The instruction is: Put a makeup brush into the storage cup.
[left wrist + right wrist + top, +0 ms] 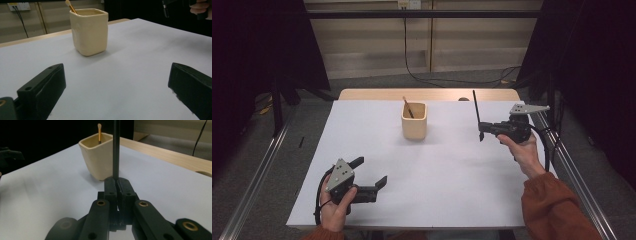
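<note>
progress looks about halfway, as a judgement: one stick is in the cup and a second is in hand but not yet delivered.

going left to right in the high view, the left gripper (371,172) rests low over the near left of the table (452,200), jaws spread wide with nothing between them; its own view shows the two black jaws far apart over bare white surface, pointing at the cup. it seems to have no part in the present step.

at the middle, toward the far edge, stands the cup (414,120) (cream, squarish, upright). inside it leans one thin wooden stick (407,106) with a pale tip, poking out above the rim; what else lies at the bottom i cannot tell.

to the right, the right gripper (482,131) is lifted above the table, jaws clamped tight on the lower end of a slim black rod (475,107) that stands nearly upright. the rod is well apart from the cup, off to its right and clear of the rim.

left to do, i judge: carry the rod over the mouth of the cup, lower it in beside the stick, and release.
</note>
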A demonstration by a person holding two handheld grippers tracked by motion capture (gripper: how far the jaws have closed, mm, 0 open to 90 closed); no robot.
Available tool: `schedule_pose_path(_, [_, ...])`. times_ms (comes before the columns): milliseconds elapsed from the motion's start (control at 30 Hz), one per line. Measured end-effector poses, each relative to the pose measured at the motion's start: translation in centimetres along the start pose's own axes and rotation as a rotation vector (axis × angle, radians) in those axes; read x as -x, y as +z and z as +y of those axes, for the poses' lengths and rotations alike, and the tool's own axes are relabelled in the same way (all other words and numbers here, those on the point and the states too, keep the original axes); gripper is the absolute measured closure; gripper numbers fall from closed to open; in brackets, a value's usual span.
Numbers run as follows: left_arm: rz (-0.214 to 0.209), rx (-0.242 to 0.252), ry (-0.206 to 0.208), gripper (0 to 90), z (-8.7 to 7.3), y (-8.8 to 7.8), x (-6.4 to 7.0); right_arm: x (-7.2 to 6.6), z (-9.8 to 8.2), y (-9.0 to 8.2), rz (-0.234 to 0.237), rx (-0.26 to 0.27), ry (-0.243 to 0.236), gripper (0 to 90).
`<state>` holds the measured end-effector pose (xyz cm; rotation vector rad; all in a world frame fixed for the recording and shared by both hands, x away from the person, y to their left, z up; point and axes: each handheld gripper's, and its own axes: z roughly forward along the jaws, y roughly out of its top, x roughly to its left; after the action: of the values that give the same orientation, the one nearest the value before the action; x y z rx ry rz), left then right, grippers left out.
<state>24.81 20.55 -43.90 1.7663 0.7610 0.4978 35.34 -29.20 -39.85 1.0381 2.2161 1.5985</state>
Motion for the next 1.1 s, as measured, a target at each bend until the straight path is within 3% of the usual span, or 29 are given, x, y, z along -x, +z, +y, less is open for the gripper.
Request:
schedule_pose_path(367, [0.001, 0.007, 0.0, 1.5, 0.1, -0.1, 0.0, -1.4, 0.4, -0.9, 0.06, -0.006, -0.042, 86.6])
schedule_pose_path(533, [0.002, 0.006, 0.003, 1.5, 0.1, -0.1, 0.0, -2.2, 0.4, -0.8, 0.079, -0.042, -0.069, 86.6])
schedule_pose_path(767, [0.009, 0.01, -0.011, 1.2, 0.1, -0.2, -0.1, -2.8, 0.1, -1.1, 0.098, -0.052, -0.076, 86.6])
schedule_pose_path(933, [0.001, 0.006, -0.003, 1.2, 0.1, -0.1, 0.1, -3.6, 0.1, -1.1, 0.086, -0.096, -0.097, 86.6])
schedule_pose_path(1100, [0.004, 0.009, -0.001, 1.1, 0.1, -0.2, 0.0, -3.9, -0.3, -0.9, 0.11, -0.124, -0.105, 86.6])
